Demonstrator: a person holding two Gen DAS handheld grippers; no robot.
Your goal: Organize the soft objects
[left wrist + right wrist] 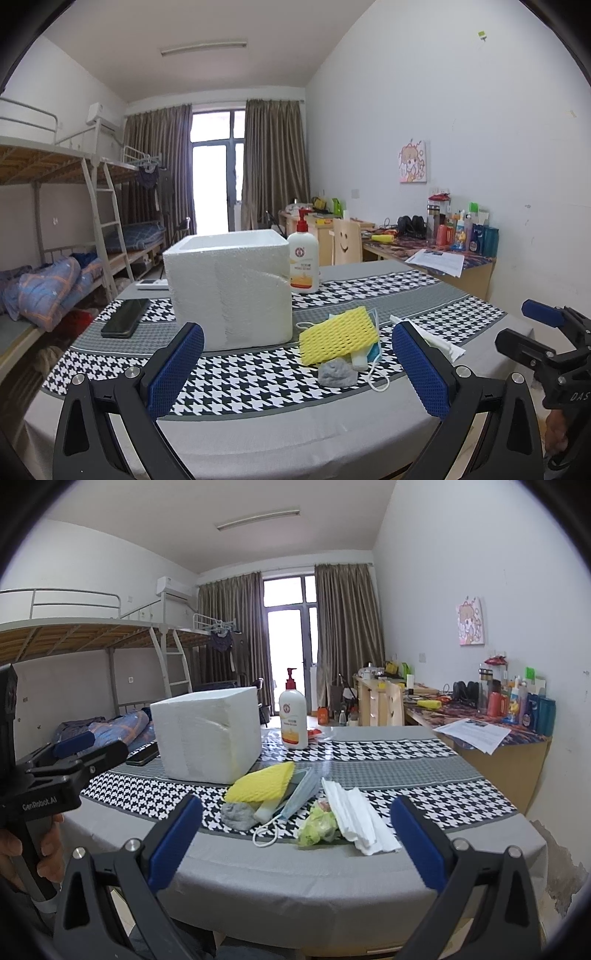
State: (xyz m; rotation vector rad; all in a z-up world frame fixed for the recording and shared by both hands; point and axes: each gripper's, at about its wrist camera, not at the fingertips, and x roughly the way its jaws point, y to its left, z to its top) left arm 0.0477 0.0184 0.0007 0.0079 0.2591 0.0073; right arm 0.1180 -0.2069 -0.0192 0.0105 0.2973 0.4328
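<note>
Left wrist view: table (258, 443) with checked cloth. Big white foam box (229, 288) on it, soap bottle (303, 258) just behind. Soft pile beside box: yellow foam net (338, 336) on blue mask (301, 794), white tissues (354, 816), gray fluff (337, 373). Left tongs (297, 369) wide apart, empty. Right tongs (295, 842) wide apart, empty.

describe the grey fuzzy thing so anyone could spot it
Find the white foam box on the houndstooth table. In the pile in front of it, below the yellow mesh sleeve, lies the grey clump: the only dull, woolly item.
</note>
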